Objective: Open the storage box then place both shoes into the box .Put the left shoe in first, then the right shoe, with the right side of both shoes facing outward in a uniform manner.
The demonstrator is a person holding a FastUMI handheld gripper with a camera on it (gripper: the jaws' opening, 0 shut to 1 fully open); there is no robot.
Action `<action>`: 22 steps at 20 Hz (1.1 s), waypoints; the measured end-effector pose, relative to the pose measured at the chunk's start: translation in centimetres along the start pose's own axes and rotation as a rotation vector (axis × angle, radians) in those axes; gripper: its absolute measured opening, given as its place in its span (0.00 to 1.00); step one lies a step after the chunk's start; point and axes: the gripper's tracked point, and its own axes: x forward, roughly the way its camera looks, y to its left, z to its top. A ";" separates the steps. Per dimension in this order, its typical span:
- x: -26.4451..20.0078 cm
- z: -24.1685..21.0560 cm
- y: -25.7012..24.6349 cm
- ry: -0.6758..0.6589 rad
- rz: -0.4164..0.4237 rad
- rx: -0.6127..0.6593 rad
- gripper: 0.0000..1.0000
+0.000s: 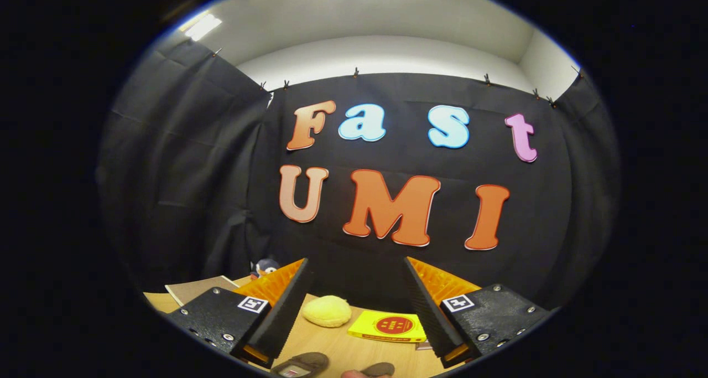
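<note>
Tongs spread wide, empty, above worktop w/ shoes just below; box-opening step likely pending, needs locating box.

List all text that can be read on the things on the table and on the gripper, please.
None can be read.
Yellow packet: print on its red round mark, too small.
Shoe: pale patch inside, blurred.
Gripper, open, holding nothing: square marker on each finger, a pattern, no words.
</note>
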 end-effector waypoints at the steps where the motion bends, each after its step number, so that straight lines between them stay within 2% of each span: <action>1: 0.3 -1.0 0.6 0.019 0.014 0.010 0.99; 4: 1.1 -3.8 2.8 0.070 0.082 0.014 0.99; 12: 2.9 -12.6 9.7 0.314 0.296 0.167 0.98; 16: 2.2 -17.5 16.0 0.501 0.498 0.342 0.98; 22: 0.7 -23.2 23.0 0.762 0.717 0.678 0.96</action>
